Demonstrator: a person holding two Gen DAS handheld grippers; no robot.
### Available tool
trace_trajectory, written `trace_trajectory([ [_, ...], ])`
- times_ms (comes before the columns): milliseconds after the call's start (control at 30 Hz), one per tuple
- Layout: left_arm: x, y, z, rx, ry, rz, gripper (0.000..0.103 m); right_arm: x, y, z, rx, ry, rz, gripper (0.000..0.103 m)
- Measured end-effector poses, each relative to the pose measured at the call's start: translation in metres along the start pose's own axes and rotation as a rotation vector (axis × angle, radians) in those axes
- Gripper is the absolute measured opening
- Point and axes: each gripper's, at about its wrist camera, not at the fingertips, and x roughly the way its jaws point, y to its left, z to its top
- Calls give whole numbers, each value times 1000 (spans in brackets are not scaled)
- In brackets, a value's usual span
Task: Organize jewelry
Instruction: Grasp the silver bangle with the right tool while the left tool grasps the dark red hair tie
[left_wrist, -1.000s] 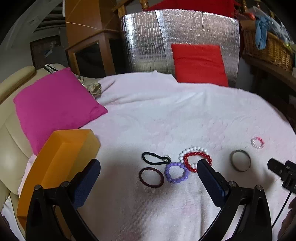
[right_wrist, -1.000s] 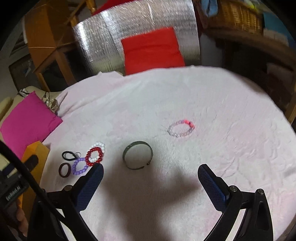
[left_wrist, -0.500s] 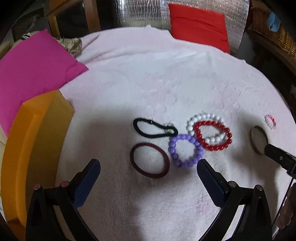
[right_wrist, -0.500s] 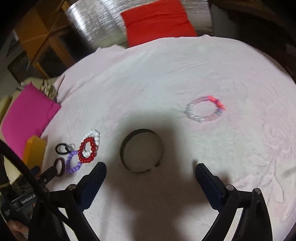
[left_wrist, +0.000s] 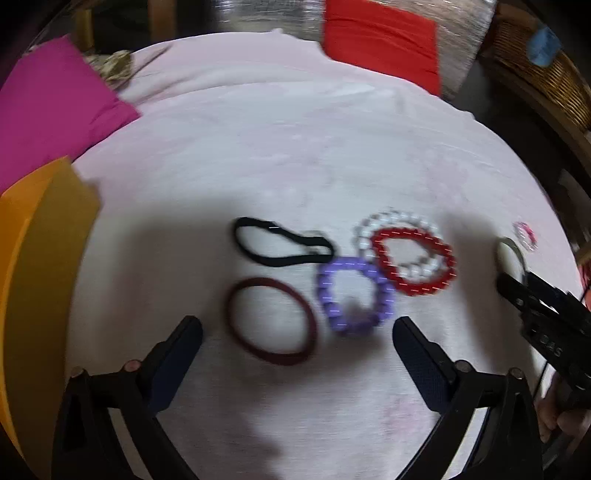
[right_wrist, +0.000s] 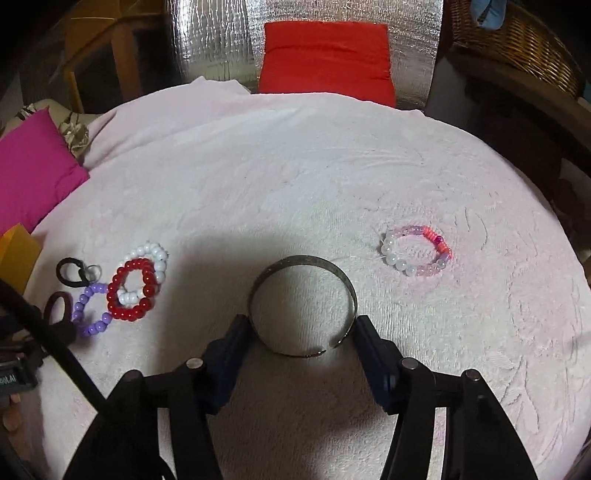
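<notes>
Right wrist view shows the right hand-held gripper (right_wrist: 301, 334) low over the pale pink towel (right_wrist: 295, 177) that covers the tabletop, its two fingers spread on either side of a metal cuff bangle (right_wrist: 258, 286); the pads sit against or just beside the band's outer edge, and whether they press it cannot be told. A pink and white beaded bracelet (right_wrist: 393, 258) lies apart to the right. To the left sits a cluster: a red beaded bracelet (right_wrist: 114, 295) overlapping a white beaded bracelet (right_wrist: 157, 254), a purple beaded bracelet (right_wrist: 79, 306) touching the red one, a black hair tie (right_wrist: 61, 275) and a maroon hair tie (right_wrist: 51, 304). In the blurred left wrist view the left hand-held gripper (left_wrist: 297, 332) hovers with fingers wide apart and nothing between them, just short of the maroon hair tie and purple bracelet. An orange box (left_wrist: 44, 240) stands at the towel's left edge, beside a magenta cushion (left_wrist: 48, 110).
</notes>
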Motion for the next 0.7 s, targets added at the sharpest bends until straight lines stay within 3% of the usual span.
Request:
trace_trajectory([
  [133,-2,-10,-2,46,-7,-26,84,1,3,-2,2,-6,5,61],
  [300,-6,11,-1,5,-17,-45,63,0,-5,-3,12,-2,12,61],
  [633,-5,23,-2,35,-19,-20,35,1,-3,-2,22,-6,5,60],
  [700,-7,25,-3,42,-15,-17,24,1,-3,-2,25,-6,3,60],
])
